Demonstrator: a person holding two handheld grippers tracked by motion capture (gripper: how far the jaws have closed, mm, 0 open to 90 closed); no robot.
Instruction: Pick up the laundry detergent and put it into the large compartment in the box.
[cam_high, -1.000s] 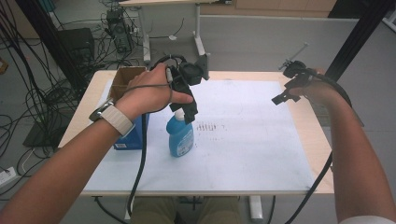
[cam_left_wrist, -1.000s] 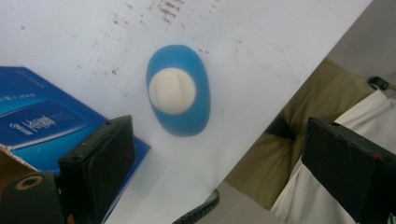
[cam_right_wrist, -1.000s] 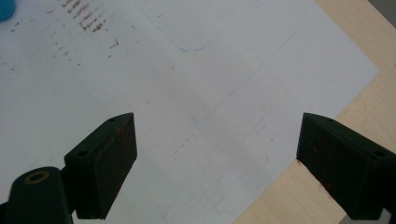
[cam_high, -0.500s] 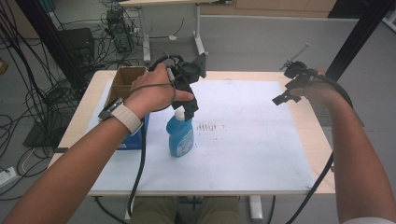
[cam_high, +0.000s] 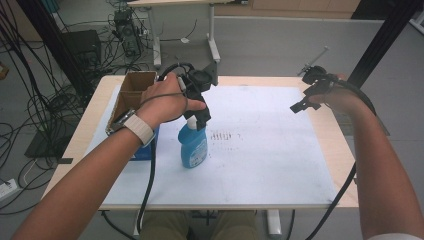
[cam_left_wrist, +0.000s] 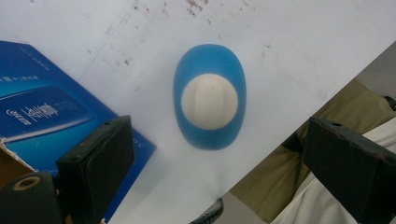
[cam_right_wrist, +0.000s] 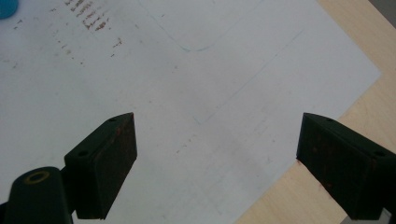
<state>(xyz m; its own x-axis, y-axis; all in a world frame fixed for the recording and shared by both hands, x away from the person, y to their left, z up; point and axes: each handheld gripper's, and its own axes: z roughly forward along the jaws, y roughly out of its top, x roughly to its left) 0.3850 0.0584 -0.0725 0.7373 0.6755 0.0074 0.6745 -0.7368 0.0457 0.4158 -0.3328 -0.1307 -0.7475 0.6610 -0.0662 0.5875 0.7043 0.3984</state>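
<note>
Left gripper (cam_left_wrist: 215, 154) spread, straight above the blue bottle (cam_left_wrist: 210, 95) — white cap seen end-on, right gripper (cam_right_wrist: 217, 163) spread over white-sheeted desk (cam_right_wrist: 359, 93), high view adds cable-strewn floor (cam_high: 60, 100).

This looks like a lab or test room rather than a home. Bundles of black cables (cam_high: 35, 75) hang and trail over the grey floor (cam_high: 280, 45), a dark equipment box (cam_high: 82, 47) sits among them, and the wooden table (cam_high: 335, 135) carries a stained white sheet (cam_high: 270, 150) for work.

Bottle (cam_high: 193, 146) stands on the sheet (cam_high: 260, 150); box (cam_high: 131, 97) just left of it
</note>
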